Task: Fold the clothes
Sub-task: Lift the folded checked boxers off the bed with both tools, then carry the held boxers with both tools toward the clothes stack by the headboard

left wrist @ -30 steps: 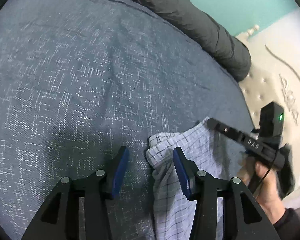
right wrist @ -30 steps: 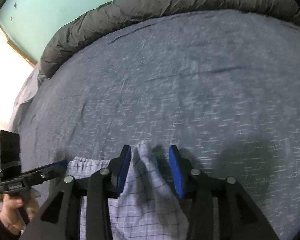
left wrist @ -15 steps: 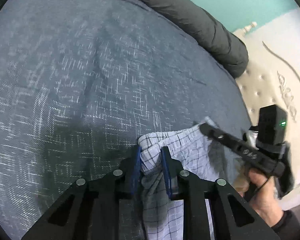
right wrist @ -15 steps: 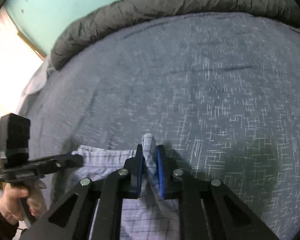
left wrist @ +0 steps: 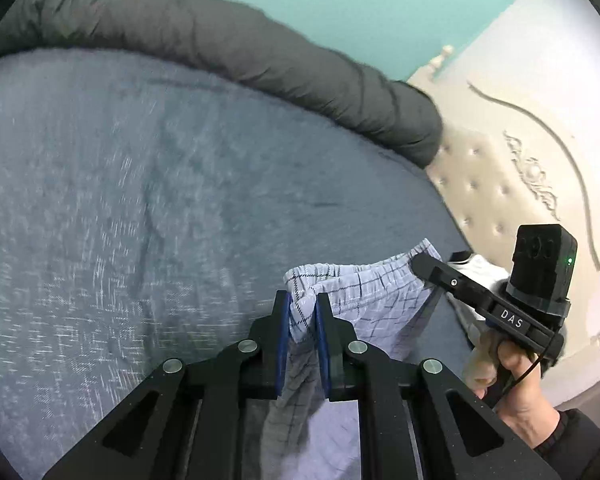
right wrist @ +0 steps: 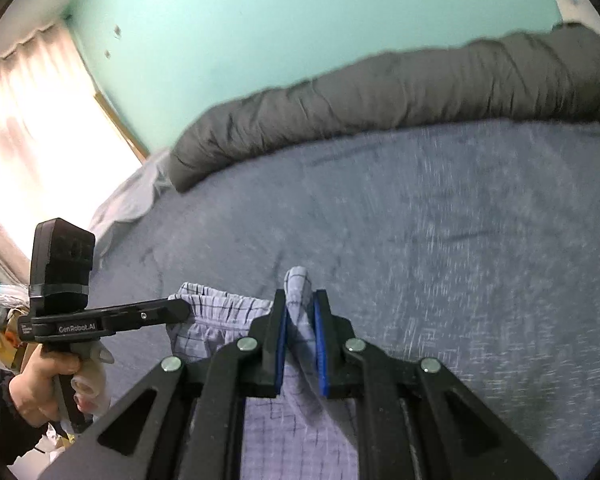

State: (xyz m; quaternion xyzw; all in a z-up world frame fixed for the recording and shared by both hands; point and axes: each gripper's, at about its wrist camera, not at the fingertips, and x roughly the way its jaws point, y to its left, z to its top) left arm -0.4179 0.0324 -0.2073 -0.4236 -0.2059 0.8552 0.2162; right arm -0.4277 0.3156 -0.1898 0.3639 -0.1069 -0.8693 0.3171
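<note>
Your left tongs [left wrist: 303, 312] have just been closing and now pinch a bunched corner of the pale blue checked cloth garment [left wrist: 372, 300] between their blue pads [left wrist: 285, 332]. The fabric rises in a small peak above the pads and hangs down between the black arms below them. Your right tongs [right wrist: 300, 312] are likewise nearly closed, gripping the opposite corner of the same garment, with a rounded fold of cloth standing up just past their tips.

Between the two tongs the top edge of the garment stretches as a gathered band; the rest drapes downward toward you. In the left wrist view, your right hand [left wrist: 516, 384] grips the handle of the right tongs at the far right.

The garment hangs in front of the grey-blue woven bedspread [left wrist: 140, 200]. A dark grey rolled duvet [right wrist: 400, 92] lies along the far edge of the bed, against the turquoise wall [right wrist: 280, 20]. A cream tufted headboard [left wrist: 500, 184] stands to the right.
</note>
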